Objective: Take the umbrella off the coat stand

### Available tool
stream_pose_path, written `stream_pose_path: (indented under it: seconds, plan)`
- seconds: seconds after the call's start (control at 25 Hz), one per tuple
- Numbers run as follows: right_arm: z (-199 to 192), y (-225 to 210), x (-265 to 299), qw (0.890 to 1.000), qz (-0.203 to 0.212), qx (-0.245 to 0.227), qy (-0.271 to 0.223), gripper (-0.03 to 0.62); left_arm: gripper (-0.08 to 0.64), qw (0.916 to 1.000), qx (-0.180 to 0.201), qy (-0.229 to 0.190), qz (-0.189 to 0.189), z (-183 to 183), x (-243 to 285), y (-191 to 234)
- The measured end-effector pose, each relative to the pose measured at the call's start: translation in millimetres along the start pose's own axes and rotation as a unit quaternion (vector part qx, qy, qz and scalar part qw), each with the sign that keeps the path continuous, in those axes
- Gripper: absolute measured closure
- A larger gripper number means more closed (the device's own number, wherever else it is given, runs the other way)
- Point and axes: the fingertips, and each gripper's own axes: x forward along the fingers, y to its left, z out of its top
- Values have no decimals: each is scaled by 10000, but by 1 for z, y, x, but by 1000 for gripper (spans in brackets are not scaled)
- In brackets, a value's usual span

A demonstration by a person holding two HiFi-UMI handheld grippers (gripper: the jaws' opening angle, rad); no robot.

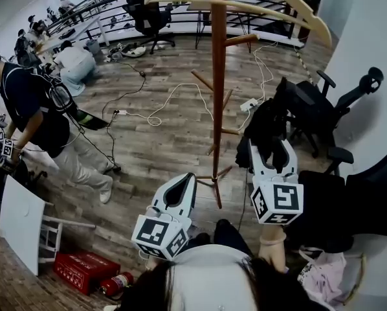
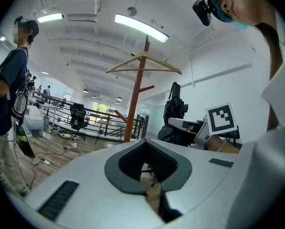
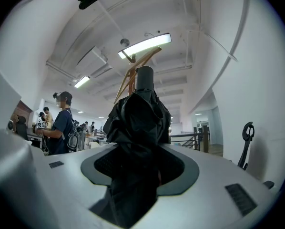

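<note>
The wooden coat stand rises in the middle of the head view, with hanger-like arms at its top and short pegs lower down. A folded black umbrella stands upright just right of the pole, and my right gripper is shut on it. In the right gripper view the umbrella fills the gap between the jaws. From the left gripper view the umbrella shows apart from the stand's pole. My left gripper sits lower left of the pole, jaws together, holding nothing.
Black office chairs crowd the right side by the white wall. A person stands at the left, others sit farther back. Cables trail over the wooden floor. A red box and a fire extinguisher lie near my feet.
</note>
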Motion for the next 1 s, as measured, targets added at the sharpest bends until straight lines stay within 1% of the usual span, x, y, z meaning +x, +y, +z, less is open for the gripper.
stream_pose_path:
  seconds: [0.48, 1.0]
  plan:
    - [-2, 10, -27, 9999, -162, -43, -27, 350, 552, 9996, 40, -1, -272, -1, -12, -9]
    - [-9, 21, -50, 9997, -228, -90, 20, 350, 551, 9984, 49, 47, -569, -5, -17, -20]
